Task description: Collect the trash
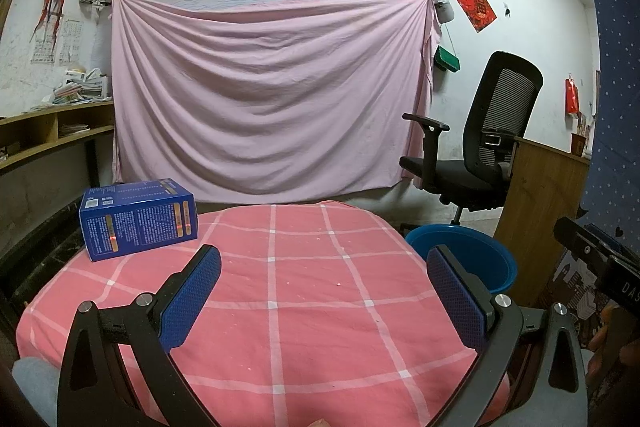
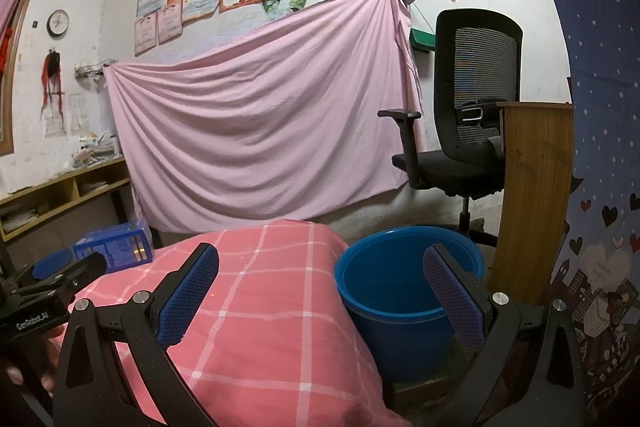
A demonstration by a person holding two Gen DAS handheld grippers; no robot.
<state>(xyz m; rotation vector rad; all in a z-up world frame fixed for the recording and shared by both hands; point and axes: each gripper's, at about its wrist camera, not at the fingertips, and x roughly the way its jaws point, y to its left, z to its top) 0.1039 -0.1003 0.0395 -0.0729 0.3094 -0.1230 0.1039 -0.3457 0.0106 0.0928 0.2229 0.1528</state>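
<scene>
A blue printed box lies on its side at the far left corner of the table with the pink checked cloth; it also shows in the right wrist view. A blue bucket stands on the floor right of the table, its inside showing nothing; its rim shows in the left wrist view. My left gripper is open and empty over the table's middle, right of the box. My right gripper is open and empty over the table's right edge, beside the bucket.
A black office chair and a wooden cabinet side stand behind the bucket. A pink sheet hangs on the back wall. Wooden shelves run along the left wall. A patterned blue wall is at the right.
</scene>
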